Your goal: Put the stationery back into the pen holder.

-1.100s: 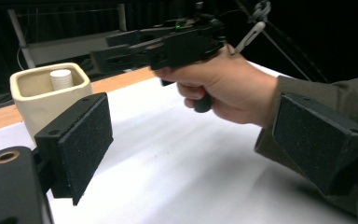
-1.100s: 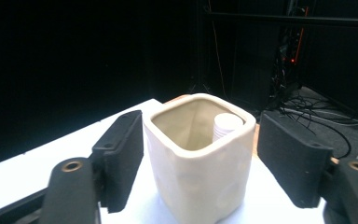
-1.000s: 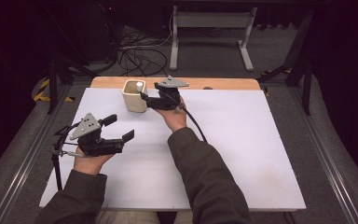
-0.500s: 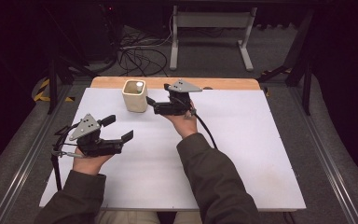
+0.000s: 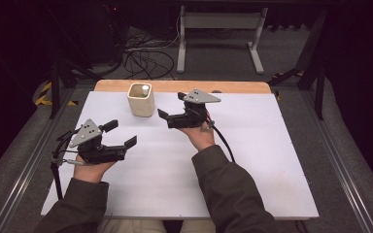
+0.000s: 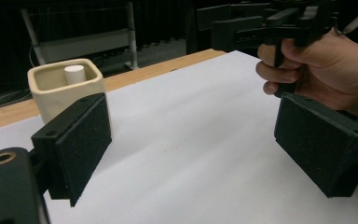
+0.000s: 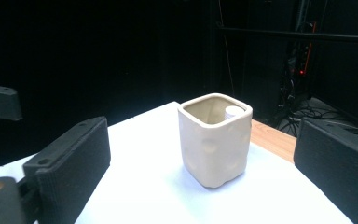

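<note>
Drawn back from the cup [image 5: 141, 99], the right gripper [image 5: 169, 109] has just been opening, empty.

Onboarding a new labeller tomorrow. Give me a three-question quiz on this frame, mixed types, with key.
1. True or false: the right gripper is clamped on the cup.
2. What stands inside the cup? A) a spoon B) a small white cylinder C) a pencil
3. Fill in: the white sheet covers most of the table, leaving a bare strip of ____ along the far edge.

Key:
1. False. Its jaws stand open, clear of the cup, and have just been opening with nothing between them.
2. B, the small white cylinder, against one corner.
3. Wood.
</note>
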